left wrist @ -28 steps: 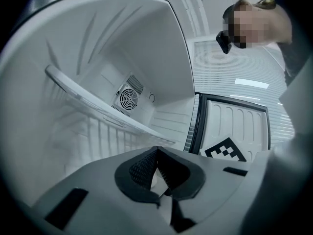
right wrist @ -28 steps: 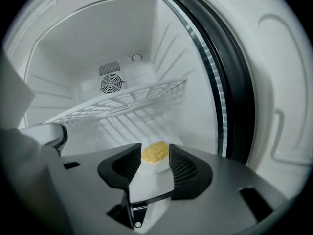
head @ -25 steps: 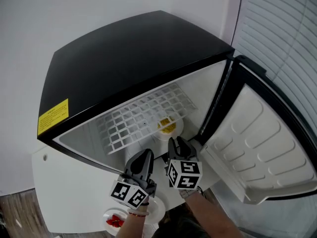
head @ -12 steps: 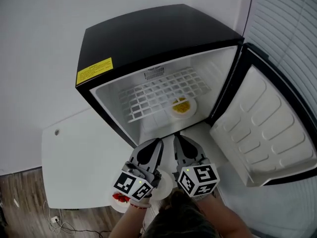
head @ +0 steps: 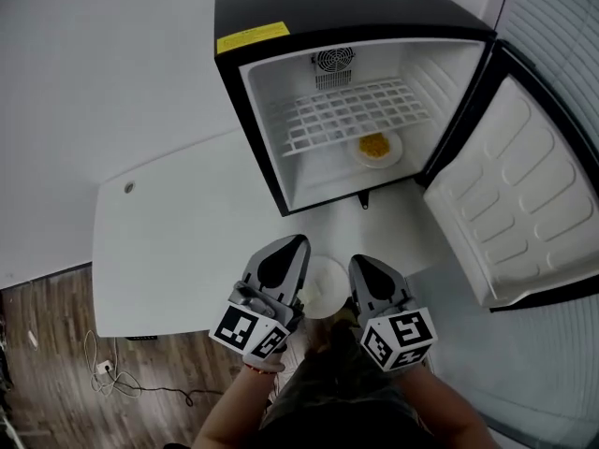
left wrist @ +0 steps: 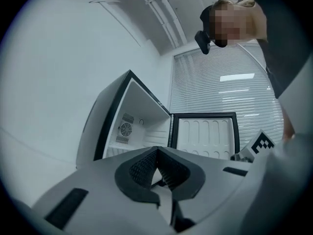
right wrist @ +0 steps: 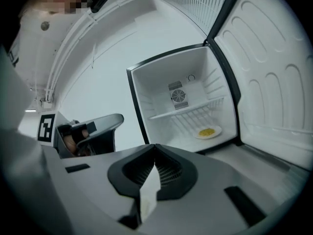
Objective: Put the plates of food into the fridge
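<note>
Fridge: the black compact fridge [head: 309, 7] stands at the back of the white tabletop [head: 168, 241]. Its door [head: 524, 195] is swung wide open to the right. The white wire shelf [head: 351, 115] inside carries nothing.
Done: one white plate of yellow food [head: 378, 148] sits on the fridge floor, right side, below the shelf.
Left to do: the second white plate [head: 323, 286] is outside the fridge, between my two grippers and well apart from the opening. No food shows on the part I can see. I judge the task roughly half done.
Right gripper [head: 367, 269]: fingers [right wrist: 171, 173] are clamped on a thin white edge. I take it for that plate's rim, seen edge-on.
Left gripper [head: 290, 251]: fingers [left wrist: 139, 168] are pressed together at the tips. A pale sliver shows low in the gap; I cannot tell whether it is the same rim.
Next (estimate): carry the plate forward and level into the opening, then set it left of the first plate, where the floor looks free.
Risk (estimate): a grip on the rim alone could let the plate tilt on the way in.
</note>
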A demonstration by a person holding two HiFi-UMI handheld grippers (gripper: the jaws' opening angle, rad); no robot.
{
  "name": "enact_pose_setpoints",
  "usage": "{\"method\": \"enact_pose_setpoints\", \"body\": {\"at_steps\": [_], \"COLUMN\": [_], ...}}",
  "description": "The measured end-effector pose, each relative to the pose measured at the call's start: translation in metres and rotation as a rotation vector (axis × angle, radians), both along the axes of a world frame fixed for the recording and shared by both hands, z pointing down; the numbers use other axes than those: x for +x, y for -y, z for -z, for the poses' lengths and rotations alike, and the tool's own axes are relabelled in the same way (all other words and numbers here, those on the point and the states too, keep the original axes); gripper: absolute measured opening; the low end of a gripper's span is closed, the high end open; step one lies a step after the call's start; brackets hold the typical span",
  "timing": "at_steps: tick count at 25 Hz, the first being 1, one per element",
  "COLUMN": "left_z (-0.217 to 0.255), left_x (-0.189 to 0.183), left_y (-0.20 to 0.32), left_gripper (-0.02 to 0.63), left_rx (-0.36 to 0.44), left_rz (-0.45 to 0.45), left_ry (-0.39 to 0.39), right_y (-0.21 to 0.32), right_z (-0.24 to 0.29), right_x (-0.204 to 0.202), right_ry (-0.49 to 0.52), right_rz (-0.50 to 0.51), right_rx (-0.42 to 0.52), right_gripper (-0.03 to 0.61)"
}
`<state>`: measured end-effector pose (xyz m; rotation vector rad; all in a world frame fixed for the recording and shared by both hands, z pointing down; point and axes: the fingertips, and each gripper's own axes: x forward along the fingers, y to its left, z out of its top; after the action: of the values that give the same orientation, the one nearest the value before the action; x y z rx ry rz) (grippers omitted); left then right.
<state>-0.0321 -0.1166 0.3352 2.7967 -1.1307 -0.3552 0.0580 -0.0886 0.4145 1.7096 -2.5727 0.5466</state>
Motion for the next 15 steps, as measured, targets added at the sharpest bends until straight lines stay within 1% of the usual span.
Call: {"method": "enact_pose_setpoints", "body": {"at_steps": [4,8,9,10,11,12,15], "left_z": [-0.020,-0.045,-0.050,-0.053,-0.056,-0.058,-0.066], "left_x": [-0.033,-0.056,-0.062,-0.068,-0.073,-0.077,-0.088], "left_y": [-0.023,-0.043,-0.047,-0.051,-0.054,-0.058,-0.063], "left_gripper": [0.006,0.006,0.006,0.006,0.006,0.006,0.006], "left_rx": [-0.025,-0.071,-0.085,-0.095,-0.101,-0.104,-0.113], "left_rz": [0.070,0.131,0.151,0.170,0.184,0.195,0.212], "left_ry": [0.009,-0.006,-0.014,-0.021,-0.024,-0.022,-0.001], "right_y": [-0.040,-0.073,-0.080,-0.085,-0.089,-0.092,-0.093], "right_z": [-0.059,-0.114,-0.126,-0.136,-0.145,-0.154,-0.176], "right_x": [0.011,0.009,0.005,0.001,-0.005,-0.010,-0.019], "right_ry": [0.011,0.090,0.124,0.167,0.217,0.273,0.439], "right_rz": [-0.046,-0.087,-0.094,-0.100,-0.105,-0.112,-0.154], "right_rx": [-0.163,-0.337,-0.380,-0.421,-0.461,-0.498,-0.591], "right_gripper": [0.008,0.009,0.009,0.023,0.075,0.098,0.122]}}
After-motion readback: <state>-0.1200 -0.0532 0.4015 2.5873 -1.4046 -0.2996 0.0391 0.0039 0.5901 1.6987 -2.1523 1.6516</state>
